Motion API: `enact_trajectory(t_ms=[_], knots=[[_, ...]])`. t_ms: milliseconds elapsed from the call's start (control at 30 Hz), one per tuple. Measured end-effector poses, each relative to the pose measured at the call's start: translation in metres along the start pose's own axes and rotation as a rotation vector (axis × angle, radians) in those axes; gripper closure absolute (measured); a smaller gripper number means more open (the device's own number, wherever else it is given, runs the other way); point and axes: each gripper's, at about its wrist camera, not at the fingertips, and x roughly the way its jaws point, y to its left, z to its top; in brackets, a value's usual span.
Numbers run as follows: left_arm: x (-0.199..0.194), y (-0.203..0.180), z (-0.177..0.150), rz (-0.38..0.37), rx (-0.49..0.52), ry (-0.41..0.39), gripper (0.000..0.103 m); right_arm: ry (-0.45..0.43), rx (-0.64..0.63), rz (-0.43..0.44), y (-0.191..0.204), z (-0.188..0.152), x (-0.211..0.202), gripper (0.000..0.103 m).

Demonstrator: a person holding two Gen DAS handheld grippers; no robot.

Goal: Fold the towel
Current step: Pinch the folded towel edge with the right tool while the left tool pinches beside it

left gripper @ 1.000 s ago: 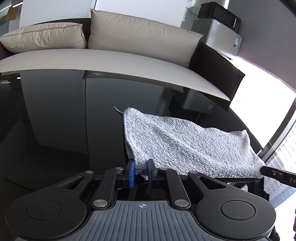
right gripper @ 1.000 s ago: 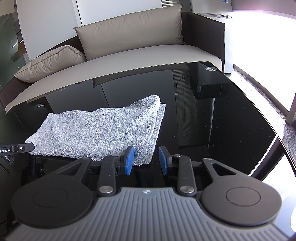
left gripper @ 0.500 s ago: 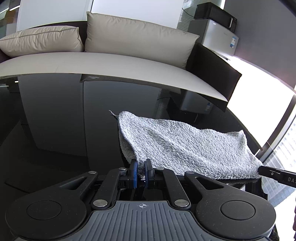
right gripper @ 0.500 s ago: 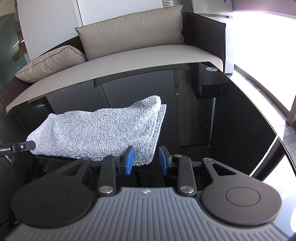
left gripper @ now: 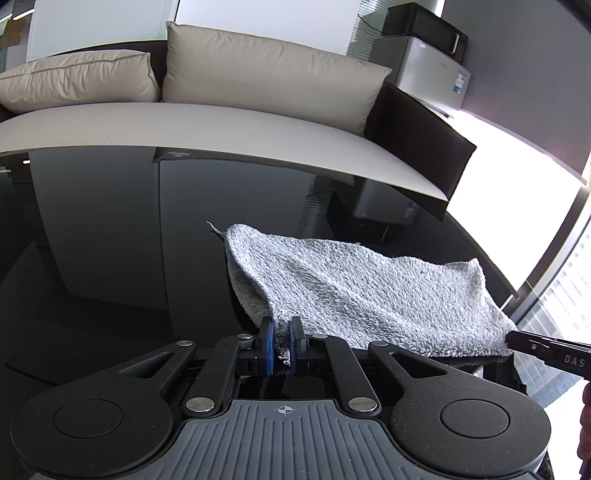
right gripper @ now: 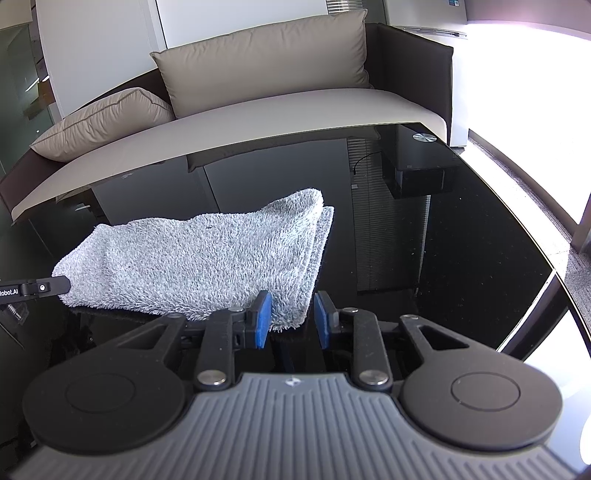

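Observation:
A grey terry towel, folded over once, lies on the black glass table. My left gripper is shut on the towel's near left corner, and the cloth rises to its blue pads. In the right wrist view the towel stretches away to the left. My right gripper straddles its near right corner. The jaws are closing; the right pad still stands clear of the cloth. Each view shows the other gripper's finger at the towel's far end: the right finger and the left finger.
A sofa with beige cushions runs along the table's far edge. A microwave sits on a small fridge at the back right. The table's right edge is close to the bright window side.
The left gripper's pads have shut on the towel's corner, and the cloth there has lifted slightly. The right gripper's jaws have narrowed a little around the other corner.

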Motion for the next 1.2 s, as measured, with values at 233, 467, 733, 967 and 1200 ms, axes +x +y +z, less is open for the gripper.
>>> enact_trajectory(t_ms=[233,467,733,967,1200], knots=[[0.0,0.0,0.001,-0.002,-0.002,0.0,0.096,0.003,-0.009,0.002,0.001,0.0,-0.001,0.083],[0.0,-0.001,0.002,-0.007,-0.003,-0.007,0.096,0.006,-0.017,0.006,0.002,-0.001,0.0,0.092],[-0.003,-0.004,0.003,-0.026,-0.003,-0.021,0.096,0.008,-0.024,0.004,0.003,-0.001,0.002,0.094],[-0.004,-0.01,0.007,-0.033,0.001,-0.04,0.096,0.01,-0.018,0.005,0.002,0.0,0.002,0.094],[-0.005,-0.019,0.01,-0.054,0.008,-0.065,0.096,0.012,-0.013,0.008,0.001,0.0,0.003,0.094]])
